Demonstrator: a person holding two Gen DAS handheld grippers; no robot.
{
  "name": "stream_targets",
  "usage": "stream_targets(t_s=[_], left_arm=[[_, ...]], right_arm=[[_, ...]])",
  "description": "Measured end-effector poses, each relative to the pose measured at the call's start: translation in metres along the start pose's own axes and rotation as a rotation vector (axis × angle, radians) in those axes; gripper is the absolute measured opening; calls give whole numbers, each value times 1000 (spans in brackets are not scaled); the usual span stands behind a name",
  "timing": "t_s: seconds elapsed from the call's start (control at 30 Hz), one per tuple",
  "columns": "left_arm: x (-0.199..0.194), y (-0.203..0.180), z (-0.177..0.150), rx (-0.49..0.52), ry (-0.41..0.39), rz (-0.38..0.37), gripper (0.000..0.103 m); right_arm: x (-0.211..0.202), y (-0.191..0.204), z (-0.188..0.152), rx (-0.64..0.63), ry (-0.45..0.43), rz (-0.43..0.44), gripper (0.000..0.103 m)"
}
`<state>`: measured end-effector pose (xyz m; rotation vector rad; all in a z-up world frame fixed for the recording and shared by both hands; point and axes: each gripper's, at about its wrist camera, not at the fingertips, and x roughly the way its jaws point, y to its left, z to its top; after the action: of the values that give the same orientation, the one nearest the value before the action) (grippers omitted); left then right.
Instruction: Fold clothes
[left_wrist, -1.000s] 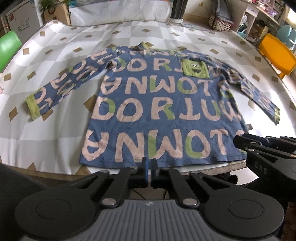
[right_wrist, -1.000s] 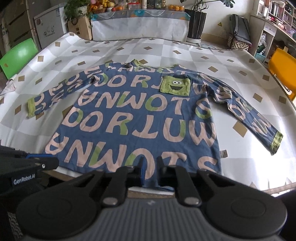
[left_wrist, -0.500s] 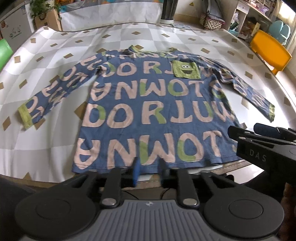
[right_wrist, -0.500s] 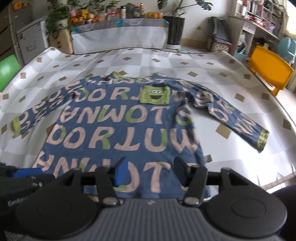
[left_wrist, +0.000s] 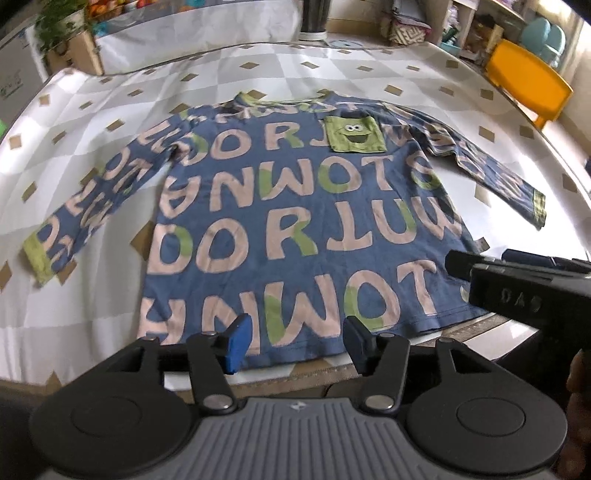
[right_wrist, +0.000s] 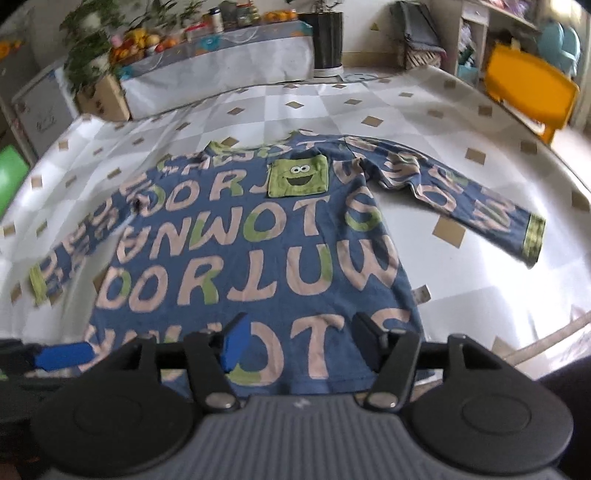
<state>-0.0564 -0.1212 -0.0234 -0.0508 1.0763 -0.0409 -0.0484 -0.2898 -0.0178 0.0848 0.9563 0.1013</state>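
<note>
A blue long-sleeved shirt (left_wrist: 295, 206) (right_wrist: 258, 251) with big pink and green letters lies flat on the table, front up, both sleeves spread out. A green monster-face pocket (left_wrist: 354, 134) (right_wrist: 299, 175) sits on its chest. My left gripper (left_wrist: 295, 341) hangs open just above the near hem, holding nothing. My right gripper (right_wrist: 299, 341) is open too, over the hem's right half, also empty. The right gripper's body (left_wrist: 524, 291) shows at the right of the left wrist view. The left gripper's blue finger (right_wrist: 62, 356) shows at the left of the right wrist view.
The table wears a white and grey checked cloth (left_wrist: 258, 74) with brown diamonds. An orange chair (left_wrist: 528, 85) (right_wrist: 528, 92) stands at the far right and a green one (right_wrist: 11, 177) at the left. Plants and fruit (right_wrist: 147, 33) line a bench behind.
Both grippers went from shut to open over the last second. Both views lifted and pulled back a little from the hem; the shirt has not moved.
</note>
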Motion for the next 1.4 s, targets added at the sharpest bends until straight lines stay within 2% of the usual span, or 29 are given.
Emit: stream_targets(t_s=[0.17,0.23,0.3,0.37,0.47,0.5,0.57,0.63,0.67,0.73,0.83,1.0,1.13,1.2,1.33,1.37,1.4], left_arm=[[7,-2,12,25,-4,-28,52],[10,-3,17,35,-6,-39,48],[14,-5,19,45,-4,-52,29],[18,-8,21,62,2,-59,17],[23,-10,23,78,8,-58,15],[25,-10,25,83,11,-54,15],[29,-9,30,93,21,-34,15],[33,-6,38,91,28,-10,22],[36,-4,42,83,35,-4,35],[41,1,51,56,40,-13,47],[53,5,67,42,58,-27,48],[76,0,95,92,89,-10,52],[96,-4,110,126,100,2,54],[105,-3,117,116,106,-5,54],[119,2,129,74,103,-1,54],[123,3,132,67,104,-1,54],[125,3,134,68,105,5,54]], right_arm=[[4,-4,6,11,-9,15,41],[8,-5,9,12,1,30,28],[12,-5,12,12,10,34,22],[16,-7,15,27,19,35,19],[24,-11,23,49,39,31,20],[27,-13,25,58,43,24,21],[33,-17,31,77,49,6,30],[41,-19,36,84,55,-5,49],[45,-19,38,86,64,-12,51],[55,-21,44,85,89,-27,53],[70,-26,55,95,108,-60,58],[102,-34,68,122,146,-106,57],[121,-31,74,110,157,-87,55],[132,-28,78,106,179,-64,56],[156,-25,85,79,173,-106,55],[162,-25,86,80,169,-110,54],[165,-25,87,85,160,-117,48]])
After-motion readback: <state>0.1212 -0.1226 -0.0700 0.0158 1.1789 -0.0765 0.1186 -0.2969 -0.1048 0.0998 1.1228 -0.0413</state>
